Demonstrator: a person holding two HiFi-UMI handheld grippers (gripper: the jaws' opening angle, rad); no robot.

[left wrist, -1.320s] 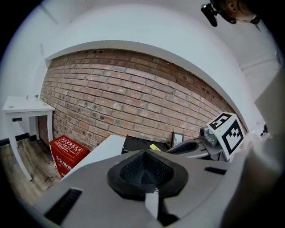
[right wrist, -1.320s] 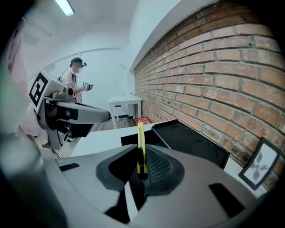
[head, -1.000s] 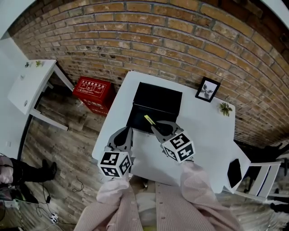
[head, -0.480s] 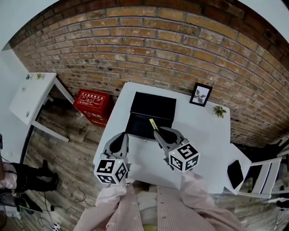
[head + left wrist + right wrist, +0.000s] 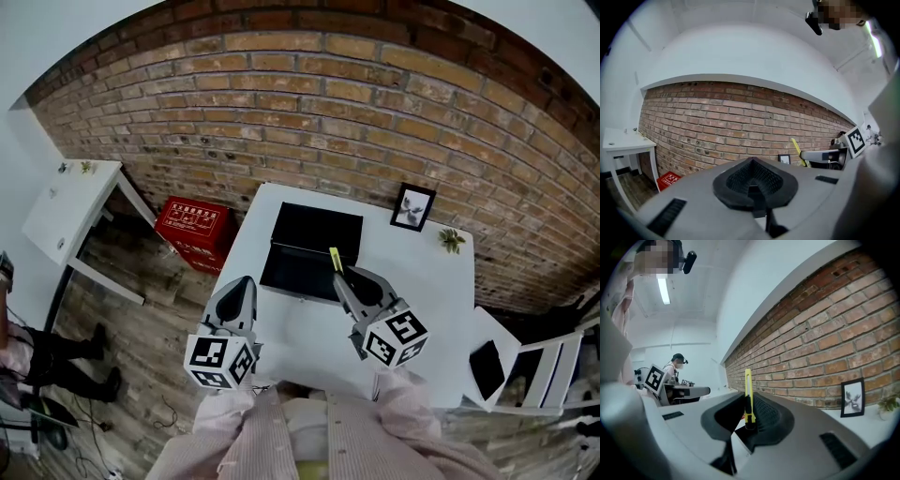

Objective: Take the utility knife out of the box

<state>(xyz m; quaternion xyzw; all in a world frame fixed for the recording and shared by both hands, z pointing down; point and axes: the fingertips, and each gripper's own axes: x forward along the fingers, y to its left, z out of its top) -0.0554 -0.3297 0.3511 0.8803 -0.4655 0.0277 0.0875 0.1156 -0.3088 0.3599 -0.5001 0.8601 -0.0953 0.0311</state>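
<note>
Before a red brick wall (image 5: pixel 375 84), our white tabletop (image 5: pixel 427 281) carries an open black box (image 5: pixel 298 272). Our right tongs (image 5: pixel 343 275) pinch the slim yellow utility knife (image 5: pixel 334 257) by the box's three o'clock edge. Our left tongs (image 5: pixel 244 283) are closed, empty.

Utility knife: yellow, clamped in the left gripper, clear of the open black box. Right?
No. The yellow utility knife is clamped in the right gripper, not the left, as the right gripper view shows. It is clear of the open black box.
</note>
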